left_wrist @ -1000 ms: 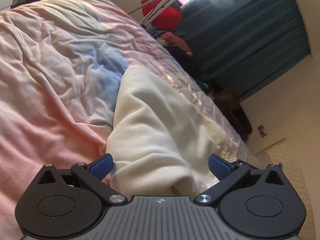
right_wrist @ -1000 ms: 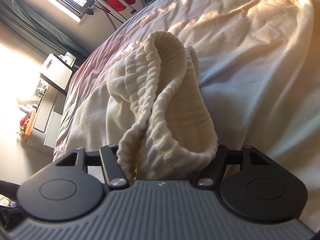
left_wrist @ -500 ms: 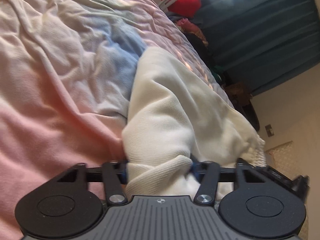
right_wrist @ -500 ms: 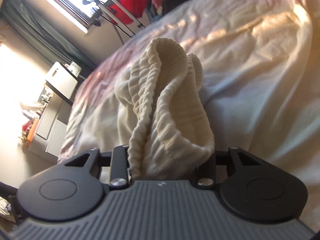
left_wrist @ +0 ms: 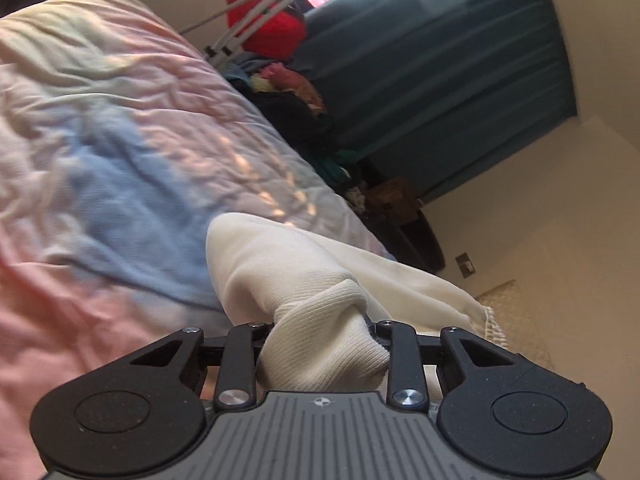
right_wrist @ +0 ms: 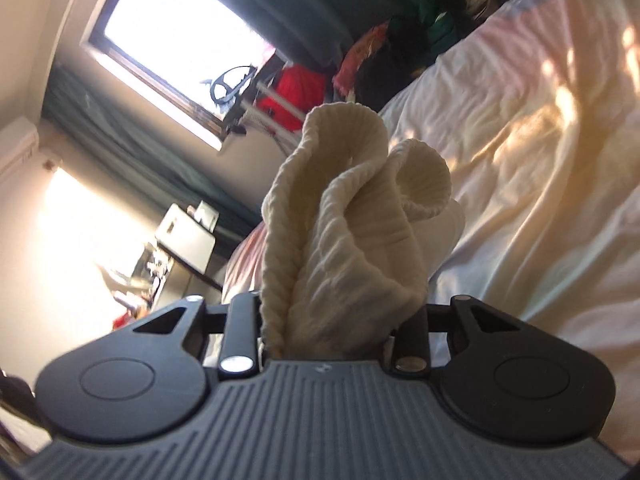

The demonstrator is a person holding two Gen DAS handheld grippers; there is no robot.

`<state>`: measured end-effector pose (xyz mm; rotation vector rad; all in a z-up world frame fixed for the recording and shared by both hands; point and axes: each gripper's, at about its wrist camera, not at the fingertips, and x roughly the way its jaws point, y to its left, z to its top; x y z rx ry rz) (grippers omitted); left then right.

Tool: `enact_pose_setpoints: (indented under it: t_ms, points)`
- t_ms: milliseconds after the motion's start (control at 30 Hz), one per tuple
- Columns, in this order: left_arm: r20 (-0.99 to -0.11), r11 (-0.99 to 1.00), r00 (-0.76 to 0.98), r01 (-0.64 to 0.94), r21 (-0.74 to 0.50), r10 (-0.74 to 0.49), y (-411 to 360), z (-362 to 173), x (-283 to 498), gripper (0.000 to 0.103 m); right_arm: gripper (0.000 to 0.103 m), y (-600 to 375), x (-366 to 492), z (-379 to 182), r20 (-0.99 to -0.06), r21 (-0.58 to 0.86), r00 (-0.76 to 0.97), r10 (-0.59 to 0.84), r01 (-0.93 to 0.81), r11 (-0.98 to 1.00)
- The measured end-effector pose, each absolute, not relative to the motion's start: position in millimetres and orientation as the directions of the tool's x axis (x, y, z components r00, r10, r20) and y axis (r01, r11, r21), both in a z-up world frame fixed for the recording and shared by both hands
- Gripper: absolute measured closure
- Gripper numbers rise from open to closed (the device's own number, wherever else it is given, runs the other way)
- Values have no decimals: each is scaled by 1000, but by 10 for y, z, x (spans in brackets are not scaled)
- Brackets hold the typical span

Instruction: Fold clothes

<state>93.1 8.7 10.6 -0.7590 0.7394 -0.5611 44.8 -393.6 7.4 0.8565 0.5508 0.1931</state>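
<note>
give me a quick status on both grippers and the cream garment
Left gripper closing on bunched cream garment. Right gripper closing on its ribbed edge. Garment partly raised off the bed. Nothing in the way.

Home bedroom. Rumpled pastel pink-and-blue quilted bedspread (left_wrist: pixel 120 152), dark teal pleated curtains (left_wrist: pixel 432 80), bright wood-framed window (right_wrist: pixel 176 32). Heaped colourful clothes pile (left_wrist: pixel 288 92) bedside.

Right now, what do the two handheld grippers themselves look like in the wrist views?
Both look alike. The left gripper has a grey ribbed body with a small crosshair mark, two matte black rounded housings with circular insets, and black linkage bars with silver screws. The right gripper shows the same grey ribbing, black housings and silver fasteners. No cables, hands or sleeves are visible.
</note>
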Motion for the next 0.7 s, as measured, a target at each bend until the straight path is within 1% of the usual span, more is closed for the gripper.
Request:
enact_pose_setpoints:
  t_ms: [133, 267, 400, 533, 633, 700]
  points:
    - [-366, 602, 605, 245, -760, -707, -775, 441, 1383, 72, 66, -4656, 443, 334, -361, 775, 888, 284, 117, 621]
    - [-381, 658, 627, 293, -693, -680, -1783, 802, 1948, 73, 66, -5369, 678, 570, -360, 770, 916, 176, 186, 610]
    - [-402, 685, 620, 319, -655, -674, -2551, 850, 2513, 73, 66, -6017, 1099, 629, -377, 767, 923, 84, 260, 586]
    - [-432, 703, 593, 357, -615, -679, -3035, 500, 2980, 73, 66, -6444, 1528, 360, -399, 752, 916, 39, 302, 586]
    - [-462, 704, 562, 352, -616, -686, -3180, 23, 3244, 73, 66, -6631, 1765, -3, -409, 745, 912, 31, 315, 588]
    - [-460, 697, 557, 348, -627, -692, -3198, -325, 3330, 72, 66, -6720, 1902, -275, -420, 734, 907, 34, 317, 601]
